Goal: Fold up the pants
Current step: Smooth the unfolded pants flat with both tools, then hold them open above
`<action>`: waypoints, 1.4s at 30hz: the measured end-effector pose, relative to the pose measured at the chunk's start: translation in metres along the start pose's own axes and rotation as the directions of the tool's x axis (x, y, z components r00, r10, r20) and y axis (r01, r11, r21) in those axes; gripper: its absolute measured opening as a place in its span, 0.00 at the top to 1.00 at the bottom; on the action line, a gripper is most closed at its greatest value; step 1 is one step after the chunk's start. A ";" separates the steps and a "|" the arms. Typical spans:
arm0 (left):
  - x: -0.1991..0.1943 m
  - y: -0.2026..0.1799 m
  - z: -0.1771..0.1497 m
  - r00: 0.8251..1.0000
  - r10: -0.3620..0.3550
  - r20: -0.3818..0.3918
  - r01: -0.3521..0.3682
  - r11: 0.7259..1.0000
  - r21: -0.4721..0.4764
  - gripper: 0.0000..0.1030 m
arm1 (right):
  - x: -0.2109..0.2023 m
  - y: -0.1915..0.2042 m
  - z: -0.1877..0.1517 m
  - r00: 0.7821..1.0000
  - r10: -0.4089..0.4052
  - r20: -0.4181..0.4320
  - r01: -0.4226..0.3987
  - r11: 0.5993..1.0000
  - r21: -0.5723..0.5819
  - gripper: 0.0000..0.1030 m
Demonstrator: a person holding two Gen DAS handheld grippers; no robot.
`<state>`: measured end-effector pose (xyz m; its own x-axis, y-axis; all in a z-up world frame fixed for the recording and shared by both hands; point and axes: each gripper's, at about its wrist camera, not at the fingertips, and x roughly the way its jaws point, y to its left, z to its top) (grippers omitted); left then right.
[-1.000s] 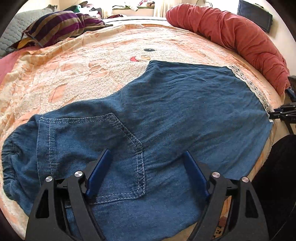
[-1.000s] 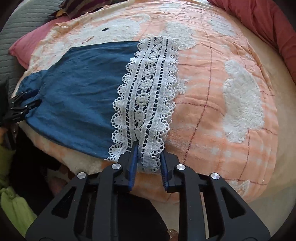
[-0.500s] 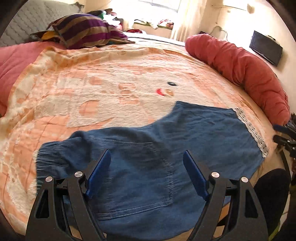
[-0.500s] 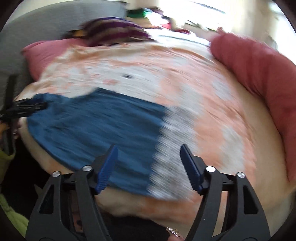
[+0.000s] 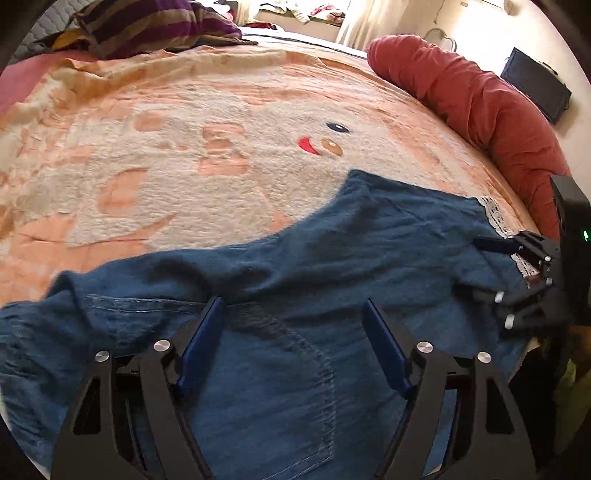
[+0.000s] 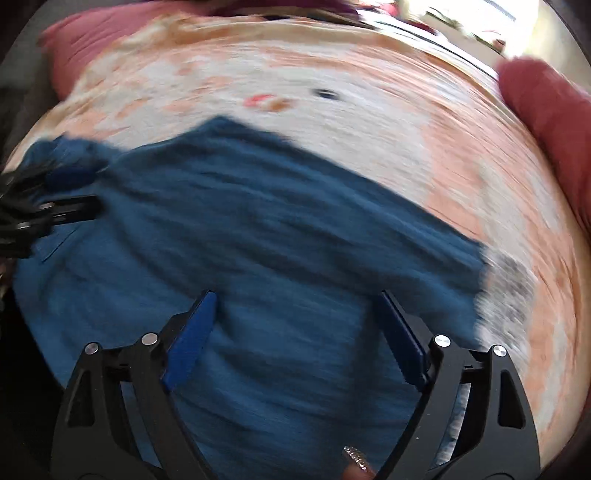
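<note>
Blue denim pants (image 5: 314,280) with a white lace hem (image 5: 493,218) lie flat on the near edge of the bed. My left gripper (image 5: 293,314) is open and empty above the back pocket (image 5: 280,373) near the waist. My right gripper (image 6: 297,306) is open and empty above the leg part of the pants (image 6: 266,236); that view is blurred by motion. The right gripper shows in the left wrist view (image 5: 517,273) at the lace end. The left gripper shows at the left edge of the right wrist view (image 6: 48,210).
The pants lie on an orange and white fleece blanket (image 5: 207,147) with a cartoon face. A long red bolster (image 5: 491,110) runs along the right side. A striped purple pillow (image 5: 155,26) lies at the head. The bed's front edge is just below the pants.
My right gripper has let go of the lace hem, opened wide and moved left over the leg. My left gripper stayed open and drew back slightly. The pants now show wrinkles.
</note>
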<state>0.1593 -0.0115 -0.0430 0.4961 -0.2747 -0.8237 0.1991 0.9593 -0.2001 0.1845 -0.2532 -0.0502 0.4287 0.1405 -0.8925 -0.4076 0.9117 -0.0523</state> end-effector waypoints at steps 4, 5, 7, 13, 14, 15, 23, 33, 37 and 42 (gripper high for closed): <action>-0.007 0.015 -0.006 1.000 0.007 -0.002 -0.007 1.000 -0.010 0.27 | -0.008 -0.045 -0.021 0.998 -0.069 -0.010 0.070 0.992 0.108 0.22; -0.008 0.018 -0.005 1.000 0.004 0.000 -0.004 1.000 -0.015 0.27 | -0.008 -0.054 -0.024 0.998 -0.058 -0.008 0.058 0.989 0.138 0.22; -0.011 0.016 -0.007 1.000 0.018 0.011 -0.018 1.000 -0.016 0.27 | -0.012 -0.060 -0.026 0.998 -0.058 0.002 0.057 0.984 0.169 0.23; -0.041 -0.004 -0.019 0.997 0.013 0.082 -0.017 0.999 0.042 0.19 | -0.054 -0.030 -0.027 0.986 -0.028 0.163 0.011 0.995 0.101 0.23; -0.047 -0.010 -0.022 0.996 0.003 0.089 -0.008 0.998 0.058 0.19 | -0.062 -0.021 -0.029 0.983 -0.010 0.185 -0.005 0.997 0.079 0.23; -0.052 -0.018 -0.026 0.996 0.000 0.095 -0.007 0.997 0.081 0.17 | -0.070 -0.006 -0.034 0.981 0.031 0.193 -0.040 0.998 0.040 0.22; -0.037 -0.053 -0.074 0.998 0.055 -0.025 -0.047 0.970 0.238 0.13 | -0.033 0.036 -0.066 0.996 0.082 -0.040 -0.078 0.993 0.091 0.21; -0.043 -0.049 -0.073 1.000 0.014 -0.027 -0.007 0.973 0.229 0.09 | -0.067 -0.011 -0.083 0.993 0.074 0.087 -0.100 0.932 0.347 0.16; -0.065 -0.058 -0.069 0.998 -0.051 0.022 0.044 0.971 0.234 0.08 | -0.100 -0.014 -0.089 0.981 0.079 0.175 -0.137 0.927 0.350 0.11; -0.086 -0.066 -0.066 0.995 -0.073 0.075 0.054 0.971 0.231 0.04 | -0.130 -0.023 -0.103 0.974 0.021 0.224 -0.103 0.927 0.361 0.10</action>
<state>0.0478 -0.0471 0.0062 0.5422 -0.3478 -0.7648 0.4155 0.9022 -0.1157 0.0554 -0.3321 0.0208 0.5898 0.2427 -0.7702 -0.1306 0.9699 0.2056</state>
